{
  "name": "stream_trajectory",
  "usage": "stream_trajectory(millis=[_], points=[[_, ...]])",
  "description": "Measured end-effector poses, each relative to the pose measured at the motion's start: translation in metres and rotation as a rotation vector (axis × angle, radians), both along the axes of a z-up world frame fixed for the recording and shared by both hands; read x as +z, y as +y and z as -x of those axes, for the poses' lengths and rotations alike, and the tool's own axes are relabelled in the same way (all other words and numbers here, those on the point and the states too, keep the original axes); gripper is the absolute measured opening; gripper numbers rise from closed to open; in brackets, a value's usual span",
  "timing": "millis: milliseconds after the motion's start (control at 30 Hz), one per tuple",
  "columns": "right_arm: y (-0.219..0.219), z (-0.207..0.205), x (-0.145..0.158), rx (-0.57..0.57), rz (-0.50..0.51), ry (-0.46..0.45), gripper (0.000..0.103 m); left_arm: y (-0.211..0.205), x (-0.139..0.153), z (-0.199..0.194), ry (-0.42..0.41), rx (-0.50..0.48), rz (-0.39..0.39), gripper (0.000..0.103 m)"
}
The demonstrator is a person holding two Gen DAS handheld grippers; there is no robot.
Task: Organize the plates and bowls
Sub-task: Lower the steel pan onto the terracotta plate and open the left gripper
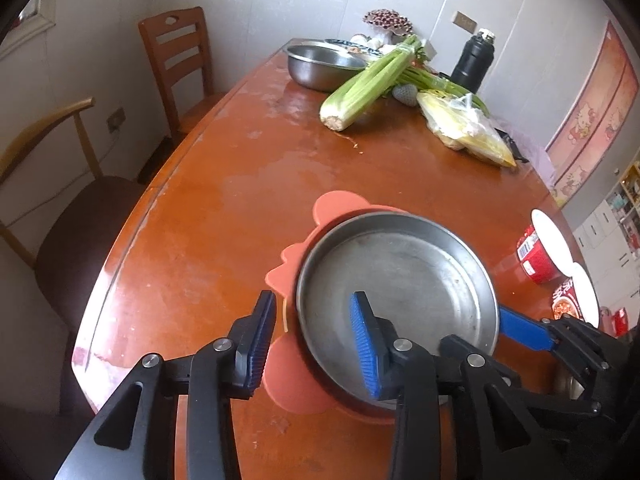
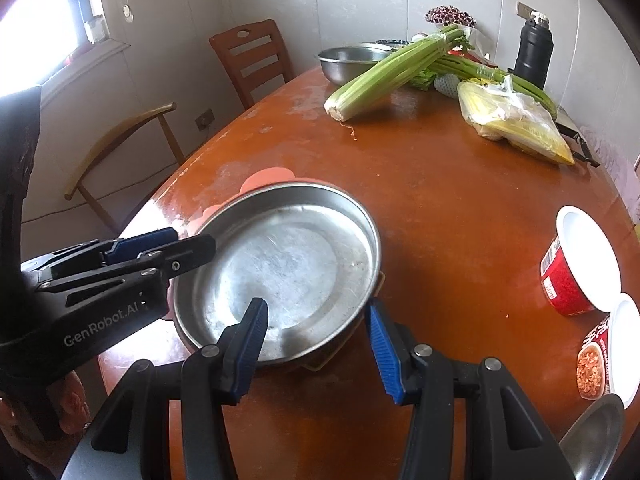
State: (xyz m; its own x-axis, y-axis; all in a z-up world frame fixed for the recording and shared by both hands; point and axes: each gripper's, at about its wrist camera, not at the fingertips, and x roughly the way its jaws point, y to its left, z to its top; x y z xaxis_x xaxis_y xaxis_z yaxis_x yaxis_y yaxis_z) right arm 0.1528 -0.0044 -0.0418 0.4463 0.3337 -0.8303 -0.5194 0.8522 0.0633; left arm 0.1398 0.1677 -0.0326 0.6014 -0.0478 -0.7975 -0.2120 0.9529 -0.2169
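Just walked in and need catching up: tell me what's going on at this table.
A person is working a steel plate that sits on an orange mat on the wooden table, one handheld tool on each side. The left tool straddles the plate's near-left rim, its pads clear of the metal. The right tool straddles the right rim, also apart. Celery and a steel bowl wait at the far end.

Dining corner, pale panelled walls, daylight from the left.

Glossy reddish-brown oval wooden table point(image 1: 224, 208) fills the middle. Slatted red-brown wooden chair point(image 2: 252, 60) stands at its far-left edge; a curved-back light-wood armchair with dark seat point(image 1: 76, 216) sits nearer, also left. Bright overexposed window point(image 2: 36, 40) high on the left wall. Wall socket point(image 2: 205, 119) low behind the armchair. Pink cartoon poster point(image 1: 592, 120) on the right wall; white shelving point(image 1: 616, 216) beyond.
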Motion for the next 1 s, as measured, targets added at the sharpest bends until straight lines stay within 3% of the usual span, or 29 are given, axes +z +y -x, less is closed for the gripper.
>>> stream_trajectory(millis=[200, 300, 367, 633, 1000], points=[[-0.008, 0.001, 0.005, -0.018, -0.045, 0.005, 0.051, 0.016, -0.003, 0.002, 0.002, 0.047, 0.030, 0.041], [-0.020, -0.002, 0.010, -0.050, -0.082, 0.016, 0.052, 0.021, -0.009, -0.001, 0.009, 0.026, 0.130, 0.048], [-0.025, -0.004, 0.010, -0.069, -0.095, 0.020, 0.056, 0.020, -0.013, -0.003, 0.018, 0.021, 0.158, 0.051], [-0.024, -0.012, -0.012, -0.073, -0.124, 0.116, 0.056, 0.006, -0.032, -0.015, 0.074, 0.026, 0.132, 0.056], [-0.023, -0.017, -0.019, -0.071, -0.105, 0.106, 0.058, -0.011, -0.031, -0.034, 0.094, -0.010, 0.128, 0.056]])
